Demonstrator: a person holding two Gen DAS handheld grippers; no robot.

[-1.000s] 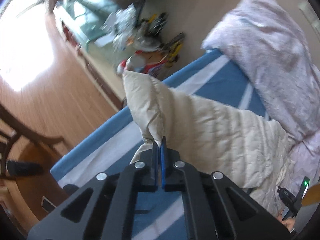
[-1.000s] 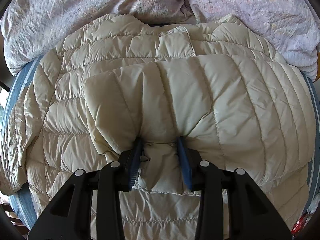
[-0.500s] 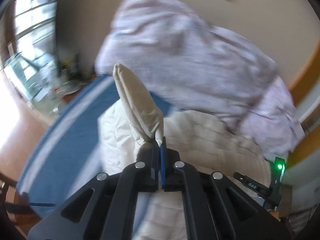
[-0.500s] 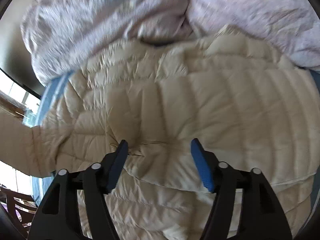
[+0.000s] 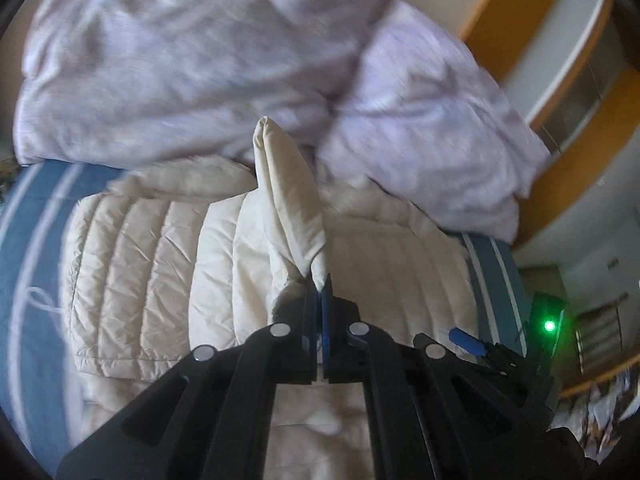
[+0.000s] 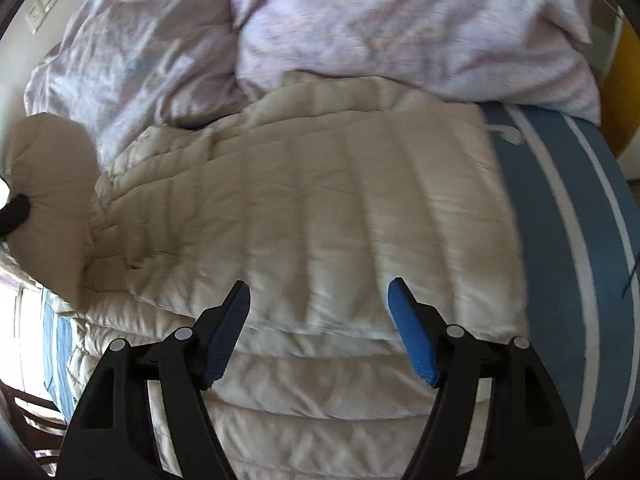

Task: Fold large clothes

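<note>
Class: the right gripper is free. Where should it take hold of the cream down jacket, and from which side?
Likely the jacket's near folded edge, just below the open right gripper. Come from above; the edge lies flat and thick, jaws straddling it.

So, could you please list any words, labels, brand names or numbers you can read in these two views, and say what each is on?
None can be read.
Puffer jacket: no label or brand visible.
Striped bedsheet and crumpled duvet: pattern only, no text.
Wall switch plate: too blurred to tell.
</note>
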